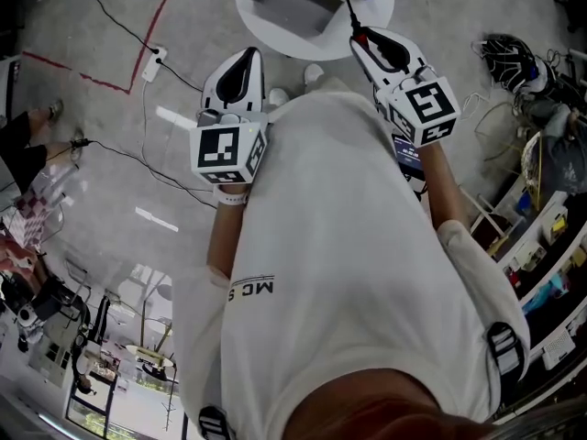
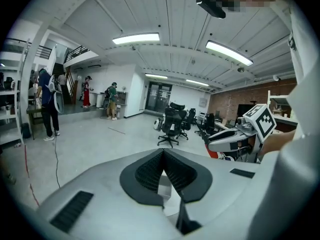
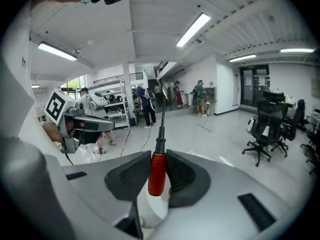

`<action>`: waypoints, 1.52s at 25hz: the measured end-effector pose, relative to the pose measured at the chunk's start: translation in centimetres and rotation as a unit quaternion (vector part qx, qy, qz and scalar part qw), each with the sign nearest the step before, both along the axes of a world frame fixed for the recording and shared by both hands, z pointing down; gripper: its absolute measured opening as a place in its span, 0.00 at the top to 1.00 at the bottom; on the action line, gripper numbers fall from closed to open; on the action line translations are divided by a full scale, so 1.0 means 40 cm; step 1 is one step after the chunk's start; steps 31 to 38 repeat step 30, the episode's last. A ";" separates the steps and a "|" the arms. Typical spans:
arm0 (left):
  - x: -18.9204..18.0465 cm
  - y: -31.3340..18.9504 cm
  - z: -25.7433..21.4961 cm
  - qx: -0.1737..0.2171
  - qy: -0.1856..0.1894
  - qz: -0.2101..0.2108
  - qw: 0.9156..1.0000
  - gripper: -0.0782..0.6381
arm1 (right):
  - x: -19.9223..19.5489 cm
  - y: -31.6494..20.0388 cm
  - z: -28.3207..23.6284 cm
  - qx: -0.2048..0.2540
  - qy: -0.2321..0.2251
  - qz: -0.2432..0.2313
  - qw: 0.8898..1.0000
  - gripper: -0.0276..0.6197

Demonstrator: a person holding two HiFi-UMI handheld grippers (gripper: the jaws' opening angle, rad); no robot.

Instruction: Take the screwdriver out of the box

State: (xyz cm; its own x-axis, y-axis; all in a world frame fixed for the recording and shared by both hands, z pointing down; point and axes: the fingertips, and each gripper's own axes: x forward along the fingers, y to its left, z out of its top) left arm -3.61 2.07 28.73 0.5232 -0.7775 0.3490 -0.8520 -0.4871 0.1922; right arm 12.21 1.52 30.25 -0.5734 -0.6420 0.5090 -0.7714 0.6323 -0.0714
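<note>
The screwdriver [image 3: 157, 173] has a red handle and a black shaft that points up and away. My right gripper [image 3: 159, 156] is shut on the handle, with both pads pressed against it. In the head view this right gripper [image 1: 359, 37] is raised in front of the round white table [image 1: 246, 9], and the screwdriver [image 1: 350, 12] reaches over the table's edge. The open box [image 1: 295, 0] stands on that table, showing a grey inside. My left gripper [image 1: 249, 55] hangs to the left of the table; in its own view the left gripper [image 2: 163, 156] is shut, its jaws meeting on nothing.
A power strip [image 1: 153, 62] with cables and a red tape line [image 1: 83, 73] lie on the floor at the left. Shelves with clutter [image 1: 541, 246] stand at the right. Office chairs [image 2: 170, 124] and several people [image 2: 49, 99] are farther off in the room.
</note>
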 end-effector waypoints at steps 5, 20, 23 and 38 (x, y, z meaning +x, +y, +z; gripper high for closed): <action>-0.014 -0.007 -0.002 -0.001 -0.001 0.003 1.000 0.88 | -0.007 0.006 0.005 -0.005 -0.005 -0.006 1.000 0.73; 0.013 -0.013 0.003 -0.005 0.000 0.010 1.000 0.88 | 0.001 0.004 -0.008 -0.003 -0.013 -0.007 1.000 0.73; 0.020 -0.018 0.003 -0.005 0.000 0.013 1.000 0.88 | 0.003 0.004 -0.005 -0.004 -0.013 -0.006 1.000 0.73; 0.031 -0.022 0.001 -0.007 -0.004 0.013 1.000 0.88 | 0.006 0.002 -0.007 -0.002 -0.012 -0.012 1.000 0.73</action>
